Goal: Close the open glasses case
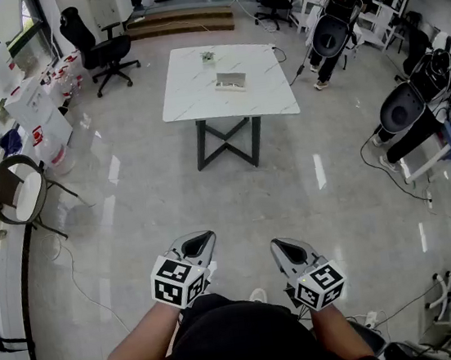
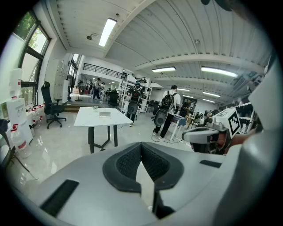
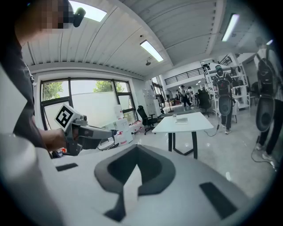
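Head view: looking steeply down over a glossy floor (image 1: 129,196), holding the left gripper (image 1: 203,239) and the right gripper (image 1: 284,246) low and side by side, both pointing ahead and well apart from the white, faintly veined surface (image 1: 198,96). Finding the glasses case (image 1: 231,81) lying on that surface, a little right of its middle, showing as a flat, pale grey rectangle with a darker edge. Being too small here for telling how its lid is standing. Noting a small object (image 1: 207,55) near the far edge, apart from the case.

Left gripper view: seeing the jaws pressed together at their tips, pinching nothing. Catching the case (image 2: 105,114) far beyond them as a thin pale slab on the surface, with the right gripper hanging off to the right.

Right gripper view: again finding the jaws pressed together and holding nothing. Making out the case (image 3: 181,119) as a small light block on the distant surface, beside the tiny object.
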A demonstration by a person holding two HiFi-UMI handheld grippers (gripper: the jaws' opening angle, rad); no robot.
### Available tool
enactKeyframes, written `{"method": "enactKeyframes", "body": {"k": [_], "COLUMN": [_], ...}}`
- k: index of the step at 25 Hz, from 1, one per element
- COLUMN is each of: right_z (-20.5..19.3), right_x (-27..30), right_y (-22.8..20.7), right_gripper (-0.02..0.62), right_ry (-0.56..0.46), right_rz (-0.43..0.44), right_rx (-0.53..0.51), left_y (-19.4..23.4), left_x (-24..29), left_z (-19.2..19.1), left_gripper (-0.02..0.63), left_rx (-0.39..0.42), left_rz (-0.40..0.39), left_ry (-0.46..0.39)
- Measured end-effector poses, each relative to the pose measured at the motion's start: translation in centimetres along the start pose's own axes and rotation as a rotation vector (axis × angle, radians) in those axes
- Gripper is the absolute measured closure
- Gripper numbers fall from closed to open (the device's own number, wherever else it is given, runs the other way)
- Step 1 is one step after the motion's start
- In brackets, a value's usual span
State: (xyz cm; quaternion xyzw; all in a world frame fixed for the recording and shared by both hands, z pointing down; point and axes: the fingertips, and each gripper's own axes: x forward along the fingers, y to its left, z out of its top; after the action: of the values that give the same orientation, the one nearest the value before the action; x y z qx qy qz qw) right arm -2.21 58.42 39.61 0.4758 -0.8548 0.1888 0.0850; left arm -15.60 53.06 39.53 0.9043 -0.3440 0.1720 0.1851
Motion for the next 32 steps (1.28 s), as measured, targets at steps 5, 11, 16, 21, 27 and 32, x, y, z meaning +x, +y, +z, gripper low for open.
{"method": "enactKeyframes", "body": {"k": [5, 11, 16, 21, 27, 32], "right_z": [0.1, 0.3, 0.0, -0.2, -0.1, -0.1], "right_x": [0.2, 0.3, 0.6, 1.2, 1.8, 3.8], "right_y": [0.3, 0.5, 1.1, 2.0, 2.9, 4.1], "right_gripper": [0.595, 0.595, 0.594, 0.594, 0.594, 0.594], "right_ry": [0.005, 0.006, 0.017, 0.009, -0.003, 0.000], "right_rz": [0.003, 0.007, 0.027, 0.037, 0.034, 0.032], "right_rx": [-0.007, -0.015, -0.038, -0.037, -0.031, -0.031], "left_y": [-0.2, 0.9, 1.0, 0.5, 1.1, 3.5], "left_x": [-0.1, -0.7, -0.6, -0.2, -0.9, -1.7], "left_z": [0.2, 0.1, 0.1, 0.1, -0.4, -1.1], "left_gripper": [0.603, 0.603, 0.603, 0.603, 0.603, 0.603], "left_rx": [0.000, -0.008, -0.016, -0.041, -0.037, -0.087], "left_rz": [-0.008, 0.019, 0.015, -0.006, -0.023, -0.040], "left_ry": [-0.004, -0.007, -0.017, -0.023, -0.021, -0.016]}}
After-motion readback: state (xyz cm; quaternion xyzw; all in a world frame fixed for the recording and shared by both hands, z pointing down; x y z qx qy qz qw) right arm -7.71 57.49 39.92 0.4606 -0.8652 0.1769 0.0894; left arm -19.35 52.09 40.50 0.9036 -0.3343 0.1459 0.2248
